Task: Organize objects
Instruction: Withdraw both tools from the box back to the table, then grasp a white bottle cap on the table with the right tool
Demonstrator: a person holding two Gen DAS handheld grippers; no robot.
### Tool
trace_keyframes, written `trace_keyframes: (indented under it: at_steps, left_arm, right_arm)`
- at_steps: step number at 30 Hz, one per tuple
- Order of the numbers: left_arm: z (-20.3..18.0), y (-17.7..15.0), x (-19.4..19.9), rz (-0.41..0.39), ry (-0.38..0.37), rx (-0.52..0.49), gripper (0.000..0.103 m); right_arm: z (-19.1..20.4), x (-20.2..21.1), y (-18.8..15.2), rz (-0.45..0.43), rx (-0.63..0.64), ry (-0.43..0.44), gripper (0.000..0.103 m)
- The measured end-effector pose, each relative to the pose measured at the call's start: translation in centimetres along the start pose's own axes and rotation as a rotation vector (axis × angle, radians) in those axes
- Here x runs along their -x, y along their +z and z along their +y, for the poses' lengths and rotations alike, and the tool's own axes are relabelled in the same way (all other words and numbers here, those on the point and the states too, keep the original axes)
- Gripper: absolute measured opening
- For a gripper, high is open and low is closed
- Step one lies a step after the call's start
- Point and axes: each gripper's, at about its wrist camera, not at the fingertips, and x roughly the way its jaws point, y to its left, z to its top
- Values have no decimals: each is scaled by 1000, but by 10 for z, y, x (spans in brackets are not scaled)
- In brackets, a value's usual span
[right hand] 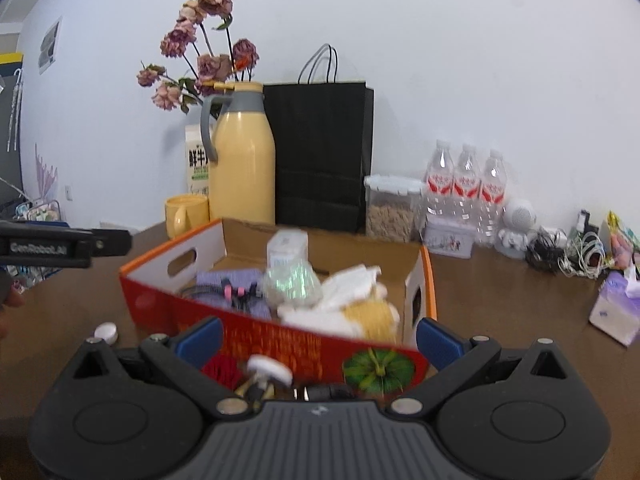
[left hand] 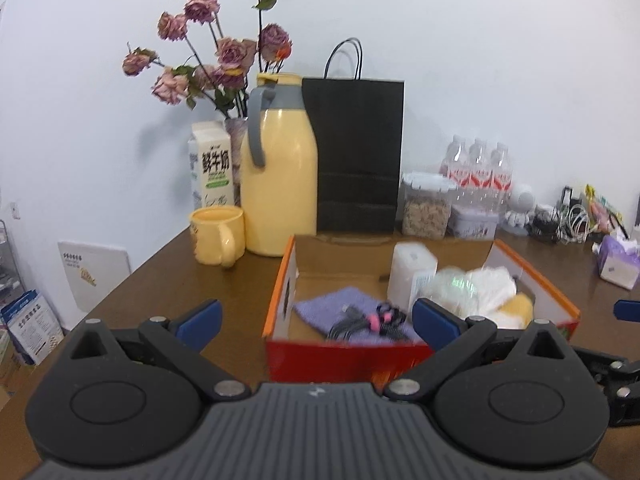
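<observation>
Both tools spread, facing box

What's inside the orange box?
The orange box holds a purple cloth with a cable on it, a white container, a shiny bag, white tissue and something yellow. Whatever lies beneath them is covered.

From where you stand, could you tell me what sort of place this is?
Probably an office or home side table used for drinks and storage: a yellow flask and mug, water bottles, and tangled cables along a wall.
</observation>
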Motion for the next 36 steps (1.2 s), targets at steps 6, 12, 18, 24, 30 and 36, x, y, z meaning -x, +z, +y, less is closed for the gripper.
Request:
trace_keyframes:
  at_steps: [6, 12, 18, 24, 30, 36]
  left_arm:
    - [14, -20, 11, 53, 27, 5, 103]
    - [26, -37, 19, 97, 48, 8, 103]
    - [34, -47, 26, 121, 62, 12, 103]
    - [39, -53, 30, 136, 68, 15, 103]
    - [40, -58, 31, 149, 63, 18, 103]
    - [41, -60, 29, 158, 57, 21, 103]
  right_arm:
    - [-7, 15, -24, 54, -12, -16, 103]
    - [-12, 25, -42, 98, -20, -24, 103]
    - [-15, 30, -56, 134, -21, -25, 103]
    - [-16, 29, -67, 167, -27, -4, 103]
    - [-5, 27, -70, 188, -9, 59, 96]
    - [8, 27, -75, 209, 7, 117, 85]
